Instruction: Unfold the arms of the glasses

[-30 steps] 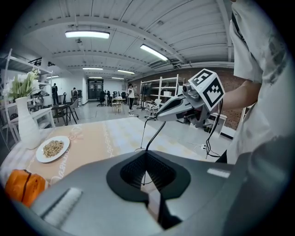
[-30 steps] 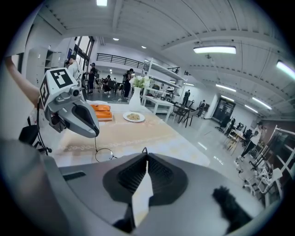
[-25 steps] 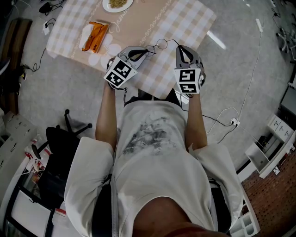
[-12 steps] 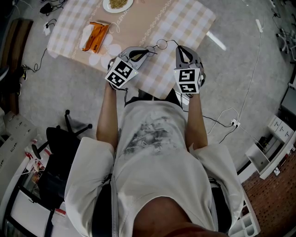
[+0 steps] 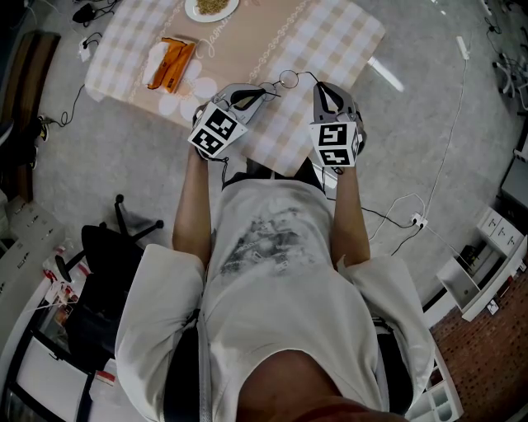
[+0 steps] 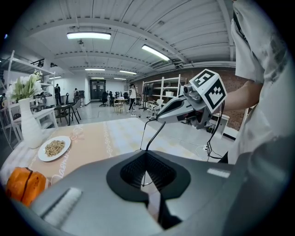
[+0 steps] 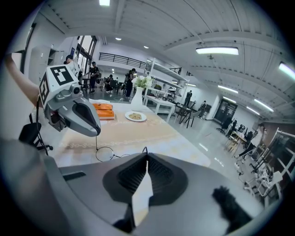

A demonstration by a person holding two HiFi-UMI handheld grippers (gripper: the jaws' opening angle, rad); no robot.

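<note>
Thin wire-framed glasses (image 5: 288,78) with round lenses hang just above the checked table (image 5: 272,33), stretched between my two grippers. My left gripper (image 5: 268,89) is shut on the frame's left end; in the left gripper view a thin dark arm (image 6: 155,136) rises from its jaws (image 6: 146,154) towards the right gripper (image 6: 184,103). My right gripper (image 5: 318,83) is shut on the tip of the other arm (image 7: 144,150). In the right gripper view one round lens (image 7: 105,153) hangs below the left gripper (image 7: 73,108).
On the table's far side are a plate of food (image 5: 210,7), an orange package (image 5: 169,64) and a white vase of flowers (image 6: 30,129). A black chair (image 5: 107,247) stands at my left. Cables (image 5: 404,218) cross the floor on the right.
</note>
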